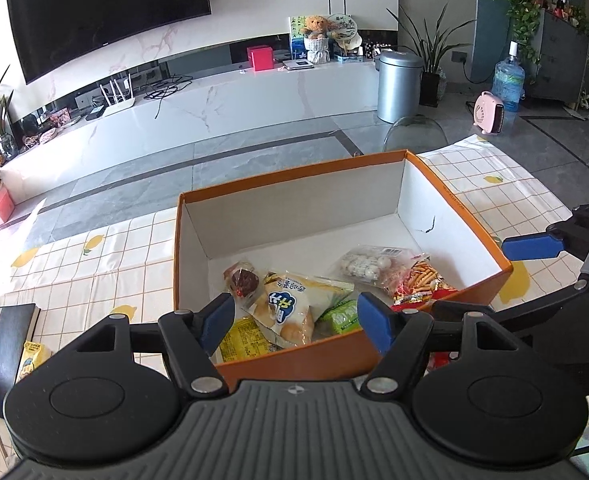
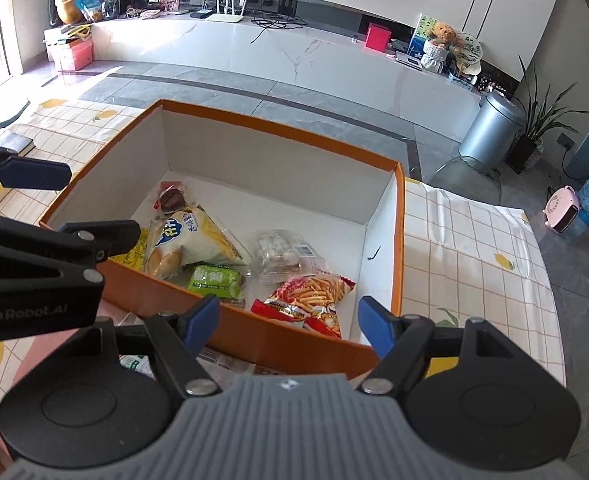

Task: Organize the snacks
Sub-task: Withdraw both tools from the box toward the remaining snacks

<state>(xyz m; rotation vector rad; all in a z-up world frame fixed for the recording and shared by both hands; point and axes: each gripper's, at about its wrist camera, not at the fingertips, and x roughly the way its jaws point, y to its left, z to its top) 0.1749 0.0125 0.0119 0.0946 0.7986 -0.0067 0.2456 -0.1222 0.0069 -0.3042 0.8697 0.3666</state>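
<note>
Behind the left tool (image 1: 294, 326), snack packets (image 1: 290, 312) lie half-hidden.

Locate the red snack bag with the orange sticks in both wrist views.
Left wrist: red snack bag lies in the orange box, lower right of the pile, just above the right blue finger of the left tongs.
Right wrist: red snack bag sits bottom centre, between the open fingers of the right tongs.
Shared landmark: the black scuff on the box's white inner wall.
</note>
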